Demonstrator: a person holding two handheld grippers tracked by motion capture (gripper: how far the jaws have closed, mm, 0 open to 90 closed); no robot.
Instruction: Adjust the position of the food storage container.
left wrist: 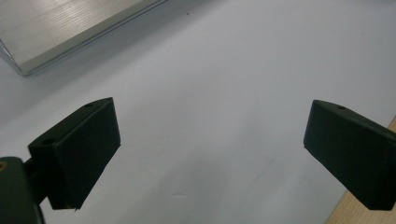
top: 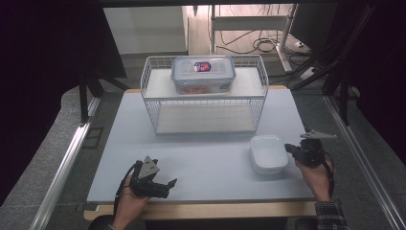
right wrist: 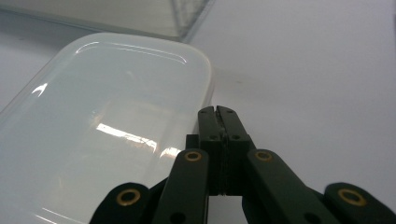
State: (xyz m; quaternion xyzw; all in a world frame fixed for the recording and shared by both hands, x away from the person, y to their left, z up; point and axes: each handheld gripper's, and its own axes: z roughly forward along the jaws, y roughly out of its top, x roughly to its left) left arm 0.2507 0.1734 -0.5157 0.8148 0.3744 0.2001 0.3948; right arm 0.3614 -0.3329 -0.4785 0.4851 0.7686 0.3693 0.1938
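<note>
A shallow white plastic container (top: pixel 268 152) lies on the grey table top at the right, in front of a white wire rack (top: pixel 149 103). My right gripper (top: pixel 288 147) is just off the container's right edge with its jaws shut and nothing between them. In the right gripper view the shut tips (right wrist: pixel 218 112) lie beside the container's (right wrist: pixel 107 121) rounded corner; whether they touch it I cannot tell. My left gripper (top: pixel 167 188) rests low near the table's front left. Its jaws stand wide apart (left wrist: pixel 212 126) over bare table.
A clear box with a blue-rimmed lid (top: pixel 203 74) sits on the rack's upper shelf, and the lower shelf (top: pixel 206 120) is bare. The rack's base edge (left wrist: pixel 70 28) lies ahead of the left gripper. The table's wooden front edge (top: pixel 206 210) runs below both hands. Metal rails flank the table.
</note>
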